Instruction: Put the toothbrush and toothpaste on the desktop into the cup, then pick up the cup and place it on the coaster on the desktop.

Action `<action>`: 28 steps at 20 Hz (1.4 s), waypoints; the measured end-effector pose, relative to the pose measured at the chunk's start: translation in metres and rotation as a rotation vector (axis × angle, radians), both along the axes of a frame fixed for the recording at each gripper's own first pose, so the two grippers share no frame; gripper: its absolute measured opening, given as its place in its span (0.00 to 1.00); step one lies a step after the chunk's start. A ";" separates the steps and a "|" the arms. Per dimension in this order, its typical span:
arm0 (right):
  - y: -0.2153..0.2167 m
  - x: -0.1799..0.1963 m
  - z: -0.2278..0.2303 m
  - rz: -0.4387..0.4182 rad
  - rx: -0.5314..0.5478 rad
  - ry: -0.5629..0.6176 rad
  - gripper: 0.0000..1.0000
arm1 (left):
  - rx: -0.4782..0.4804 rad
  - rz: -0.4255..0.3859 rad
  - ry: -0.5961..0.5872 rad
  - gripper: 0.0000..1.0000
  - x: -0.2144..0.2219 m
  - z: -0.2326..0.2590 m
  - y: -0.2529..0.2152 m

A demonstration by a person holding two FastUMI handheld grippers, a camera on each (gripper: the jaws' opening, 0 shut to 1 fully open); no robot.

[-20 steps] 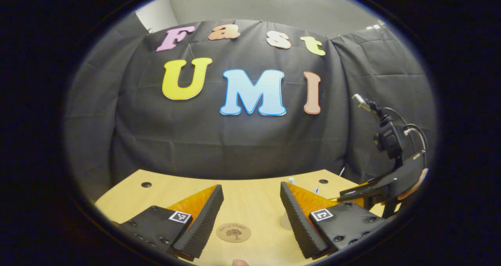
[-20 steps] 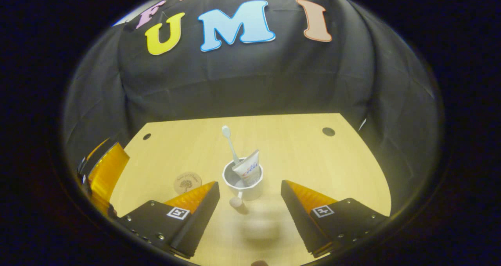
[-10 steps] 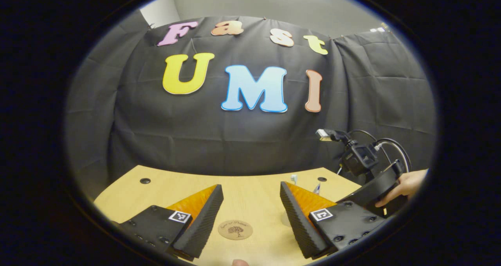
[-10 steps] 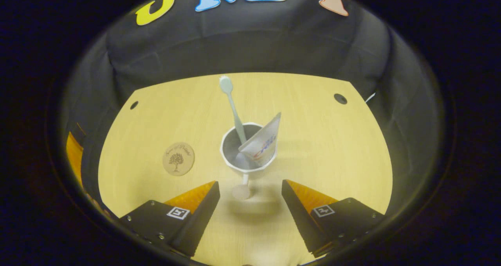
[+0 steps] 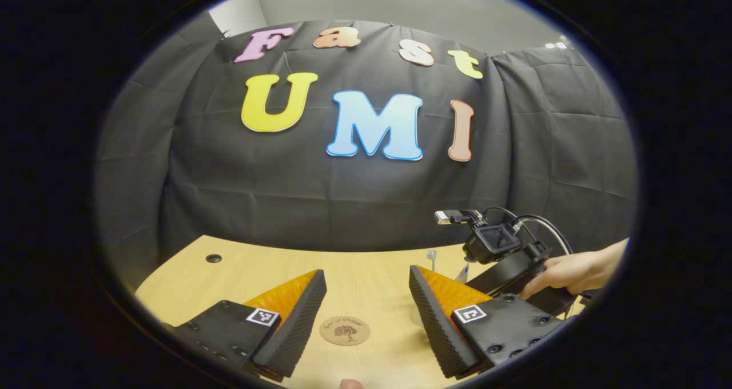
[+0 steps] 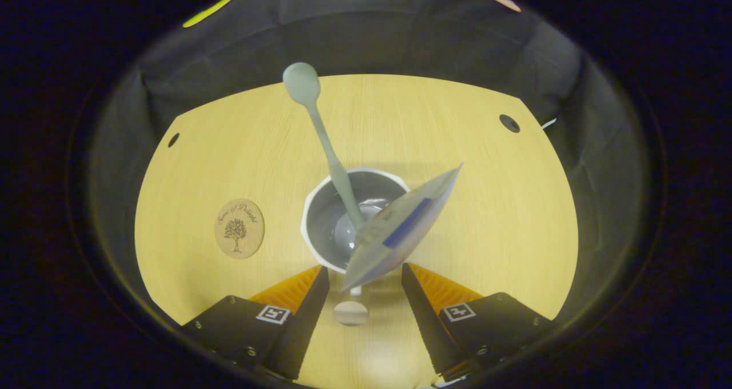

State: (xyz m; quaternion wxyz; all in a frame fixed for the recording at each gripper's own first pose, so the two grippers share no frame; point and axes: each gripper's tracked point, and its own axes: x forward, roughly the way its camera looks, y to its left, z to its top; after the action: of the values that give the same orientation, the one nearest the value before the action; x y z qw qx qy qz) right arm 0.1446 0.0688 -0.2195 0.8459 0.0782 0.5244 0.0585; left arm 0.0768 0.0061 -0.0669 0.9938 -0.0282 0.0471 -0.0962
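Note:
In the right gripper view a white cup [image 6: 320, 229] stands on the wooden desktop [image 6: 486, 206]. A pale toothbrush [image 6: 323, 143] stands upright in it, and a toothpaste tube [image 6: 400, 229] leans over its near rim. My right gripper [image 6: 363, 272] is open just above the cup's near side, its fingers on either side of the cup's knobbed handle [image 6: 350, 313]. The round wooden coaster [image 6: 239, 227] lies to the cup's left. In the left gripper view my left gripper [image 5: 366, 277] hangs open above the coaster [image 5: 345, 330]. A hand [image 5: 566, 270] holds the right gripper [image 5: 503, 263] beside the toothbrush head [image 5: 432, 255].
The desktop has small dark holes near its far corners [image 6: 509, 123] [image 6: 173, 139] [image 5: 213, 258]. Black cloth closes the booth behind and to both sides of the table. Bare wood lies between the cup and the coaster.
My right gripper has dropped and come in close over the cup, and its fingers have narrowed a little around the handle. The left gripper has hardly moved.

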 end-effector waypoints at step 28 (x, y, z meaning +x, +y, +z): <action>0.032 0.001 0.004 0.058 0.031 -0.018 0.20 | -0.007 0.037 0.049 0.95 -0.020 -0.022 0.020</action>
State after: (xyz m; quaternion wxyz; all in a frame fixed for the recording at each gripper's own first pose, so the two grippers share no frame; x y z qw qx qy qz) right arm 0.1453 0.1010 -0.2150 0.8472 0.0756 0.5178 0.0918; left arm 0.0571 0.0257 -0.0889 0.9939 -0.0352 0.0705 -0.0771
